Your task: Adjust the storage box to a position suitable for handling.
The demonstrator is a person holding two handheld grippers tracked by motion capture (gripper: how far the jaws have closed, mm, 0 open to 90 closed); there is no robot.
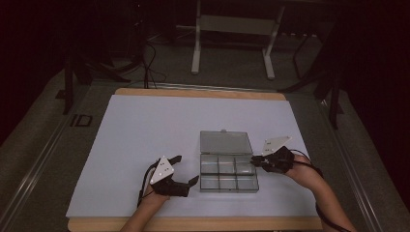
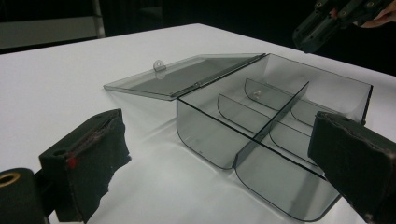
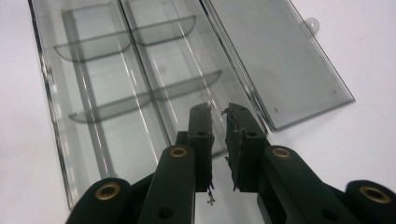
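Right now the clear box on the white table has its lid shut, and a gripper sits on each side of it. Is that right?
Not quite. The lid is open, laid flat behind the box, as the left gripper view shows. The rest holds: in the high view the left gripper and right gripper sit on either side of it on the white table.

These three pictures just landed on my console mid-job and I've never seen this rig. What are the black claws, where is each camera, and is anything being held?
No robot here: a person holds a two-jaw hand tool in each hand. The high view looks down on a white-covered table from above the person's side. The left gripper has its jaws wide apart beside a clear plastic compartment box. The box's lid is swung open and lies flat behind it. The other two pictures come from cameras riding on the tools. The right gripper hovers over the box's edge, jaws nearly together with a narrow gap. Neither gripper holds anything. A tiny pale speck in one compartment is too small to identify.
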